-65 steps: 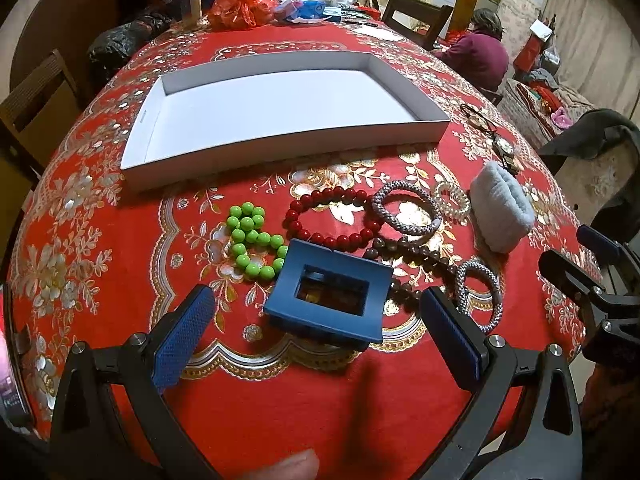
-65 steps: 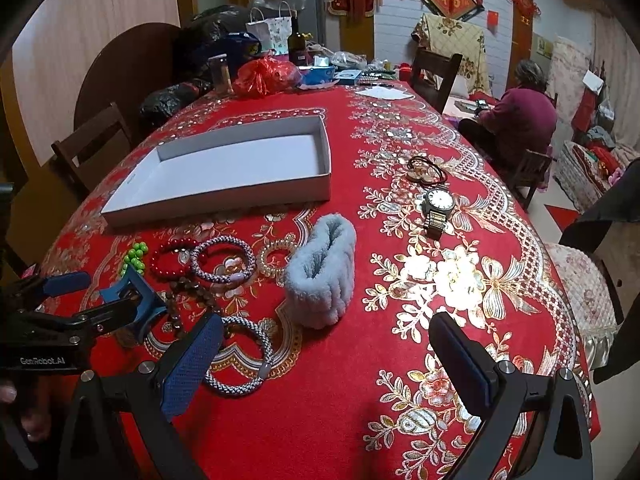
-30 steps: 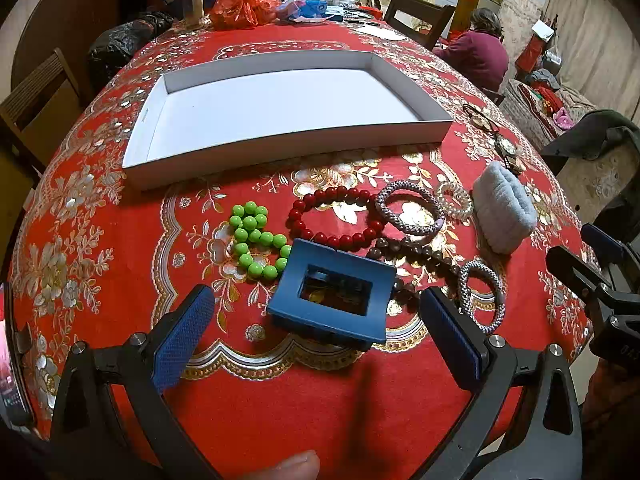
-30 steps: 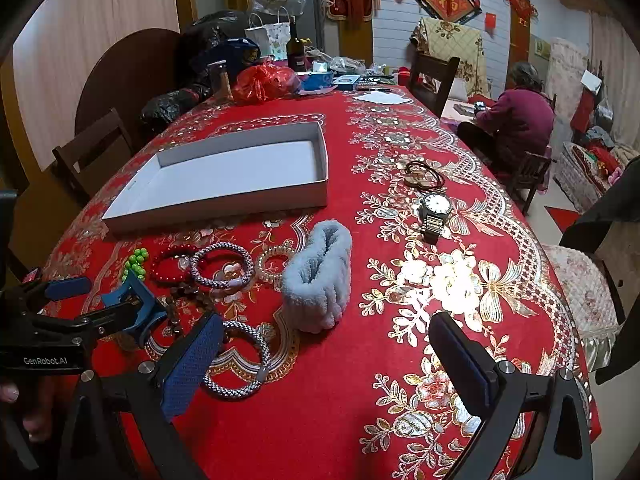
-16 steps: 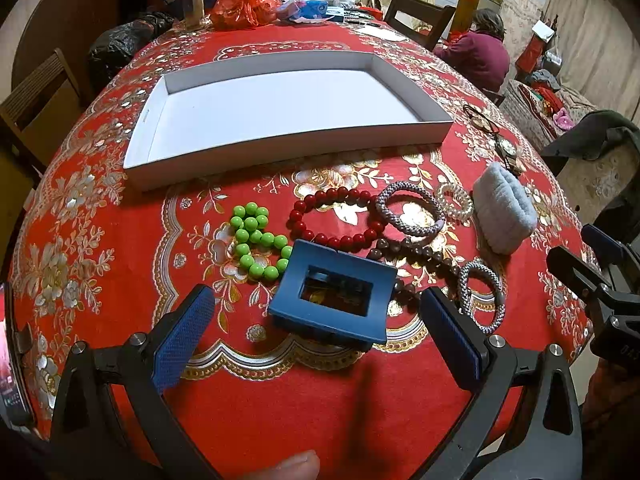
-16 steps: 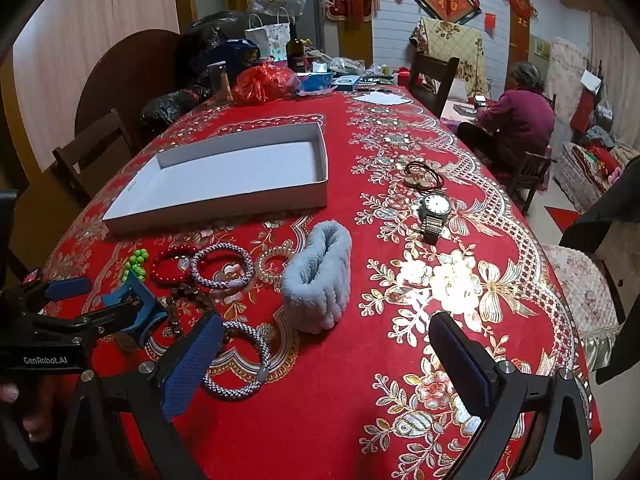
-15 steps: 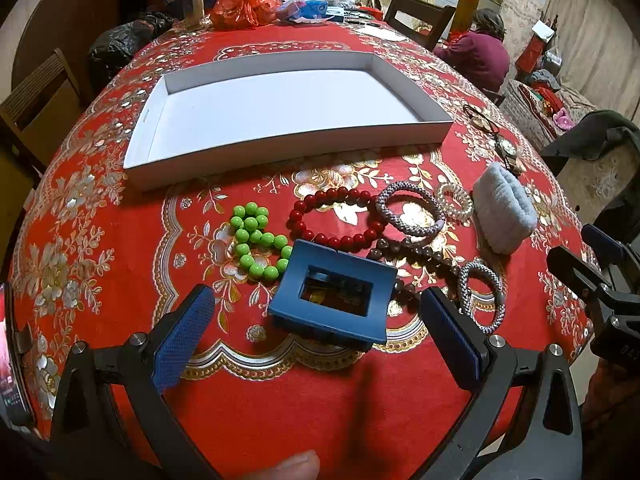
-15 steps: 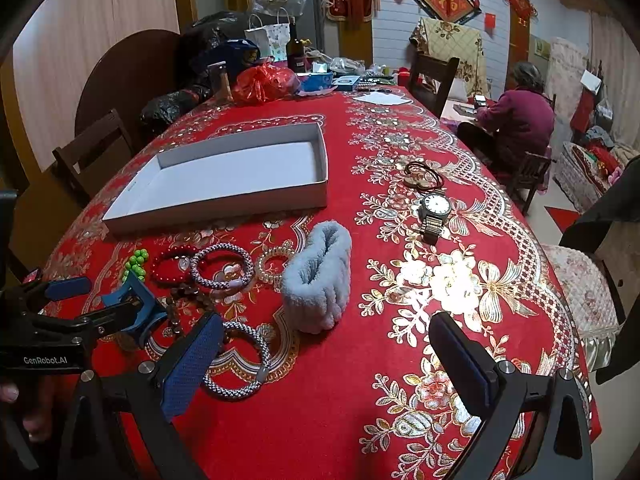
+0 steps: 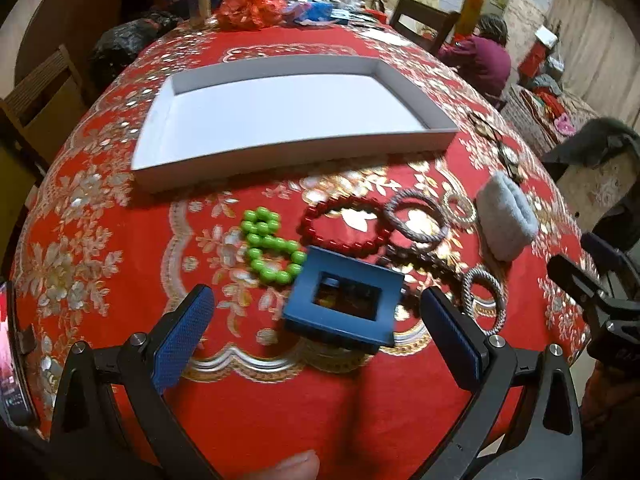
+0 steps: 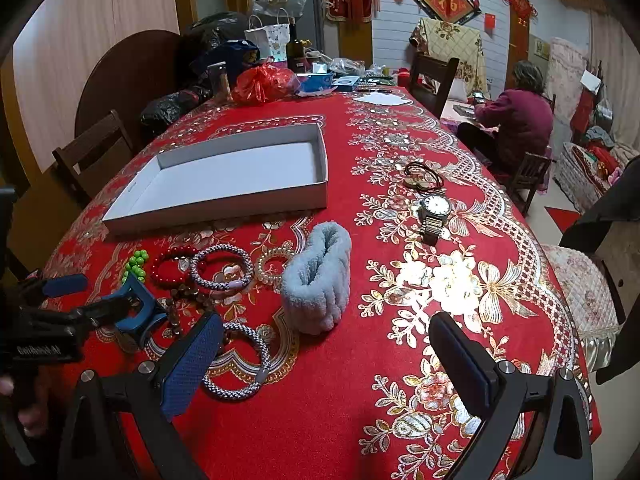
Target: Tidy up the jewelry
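Bracelets (image 10: 222, 267) beside white tray (image 10: 224, 204); left tongs (image 9: 318, 338) read "GenRobot.AI".

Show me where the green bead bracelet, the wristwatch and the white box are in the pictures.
green bead bracelet (image 9: 269, 245): left wrist view, on the beads at its middle.
wristwatch (image 10: 436, 205): right wrist view, on the round dial.
white box (image 10: 224, 209): right wrist view, on the near outer wall.

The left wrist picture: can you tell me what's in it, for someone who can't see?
Open left gripper hovers over a blue hair clip on a red tablecloth. Behind it lie green beads, a red bracelet and an empty white tray.
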`<state>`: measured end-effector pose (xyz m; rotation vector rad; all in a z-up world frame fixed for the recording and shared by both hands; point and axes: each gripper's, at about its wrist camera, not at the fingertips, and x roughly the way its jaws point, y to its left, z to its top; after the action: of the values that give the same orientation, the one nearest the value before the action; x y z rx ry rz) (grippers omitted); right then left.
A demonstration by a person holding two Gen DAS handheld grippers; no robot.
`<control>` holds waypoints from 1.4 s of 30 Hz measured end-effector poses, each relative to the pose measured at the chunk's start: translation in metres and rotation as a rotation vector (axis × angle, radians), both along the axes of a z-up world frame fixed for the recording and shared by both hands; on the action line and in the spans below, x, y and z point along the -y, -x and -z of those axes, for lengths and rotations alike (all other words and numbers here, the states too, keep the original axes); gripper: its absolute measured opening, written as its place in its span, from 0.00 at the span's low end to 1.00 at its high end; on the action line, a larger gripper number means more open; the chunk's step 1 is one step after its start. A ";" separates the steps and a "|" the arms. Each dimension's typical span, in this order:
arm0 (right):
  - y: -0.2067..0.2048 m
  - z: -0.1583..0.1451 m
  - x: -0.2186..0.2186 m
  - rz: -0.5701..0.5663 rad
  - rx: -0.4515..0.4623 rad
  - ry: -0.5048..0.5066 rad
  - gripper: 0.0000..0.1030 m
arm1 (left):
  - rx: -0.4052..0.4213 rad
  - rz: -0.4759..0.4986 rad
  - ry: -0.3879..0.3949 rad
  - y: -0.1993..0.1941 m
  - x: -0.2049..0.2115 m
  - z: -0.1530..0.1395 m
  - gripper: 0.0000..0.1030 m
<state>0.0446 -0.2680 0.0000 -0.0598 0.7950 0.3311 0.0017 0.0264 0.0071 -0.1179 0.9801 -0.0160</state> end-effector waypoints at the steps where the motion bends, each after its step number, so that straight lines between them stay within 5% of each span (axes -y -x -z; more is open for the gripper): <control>1: 0.000 0.000 0.001 0.002 0.000 -0.002 0.99 | 0.002 -0.021 0.013 0.001 -0.008 -0.002 1.00; 6: 0.001 -0.003 0.003 0.007 0.007 -0.010 0.99 | -0.017 -0.073 0.071 0.014 -0.035 0.002 1.00; 23: 0.003 -0.007 0.004 0.011 0.013 -0.030 0.99 | -0.073 0.131 -0.046 -0.010 0.019 0.029 0.99; 27: 0.003 -0.006 0.005 0.014 0.011 -0.030 0.99 | -0.086 0.117 -0.040 -0.018 0.015 0.033 0.87; 36: -0.001 -0.003 0.012 0.026 -0.003 -0.034 0.99 | -0.086 0.117 -0.043 -0.014 0.016 0.035 0.91; 38: -0.005 -0.001 0.015 0.023 -0.022 -0.056 0.99 | -0.066 0.092 -0.012 -0.011 0.011 0.034 0.86; 39: -0.007 0.000 0.016 0.017 -0.030 -0.065 0.99 | -0.052 0.075 0.008 -0.007 0.008 0.032 0.70; 40: -0.011 0.002 0.016 0.008 -0.040 -0.073 0.99 | -0.044 0.065 0.025 -0.005 0.004 0.029 0.65; 42: -0.018 0.004 0.014 -0.011 -0.062 -0.091 0.99 | -0.036 0.068 0.065 -0.004 -0.003 0.025 0.64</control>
<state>0.0628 -0.2820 -0.0041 0.0320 0.8406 0.3810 0.0054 0.0291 -0.0184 -0.1448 1.0191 -0.1088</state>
